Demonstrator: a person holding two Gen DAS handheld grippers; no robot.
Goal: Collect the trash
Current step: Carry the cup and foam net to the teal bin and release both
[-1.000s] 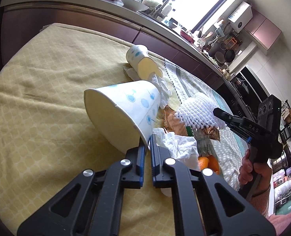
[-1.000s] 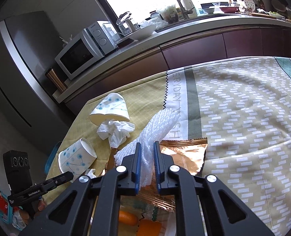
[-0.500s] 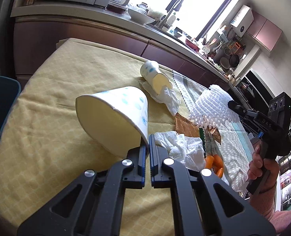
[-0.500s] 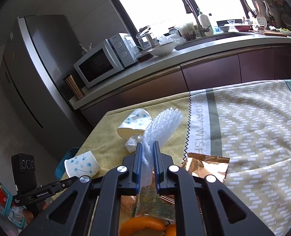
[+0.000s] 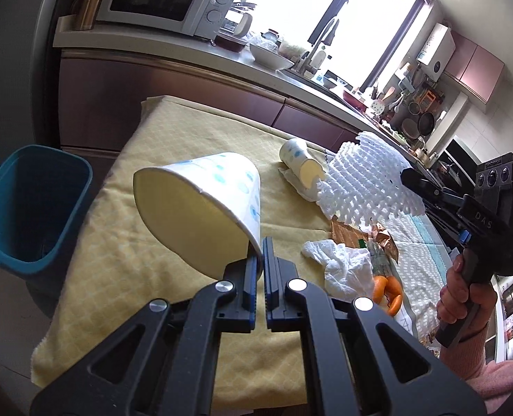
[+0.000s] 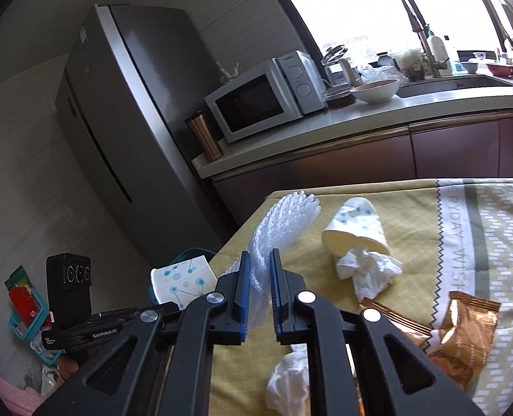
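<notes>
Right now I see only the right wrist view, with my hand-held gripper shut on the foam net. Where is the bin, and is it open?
Observer: The blue bin stands on the floor off the table end, with no lid on it.
Operator: And the grip on the left side?
Observer: The left hand-held gripper is shut on the rim of the cup, which is off the cloth.
Operator: Is there any trash that I miss?
Observer: Orange scraps lie beside the near tissue.
</notes>
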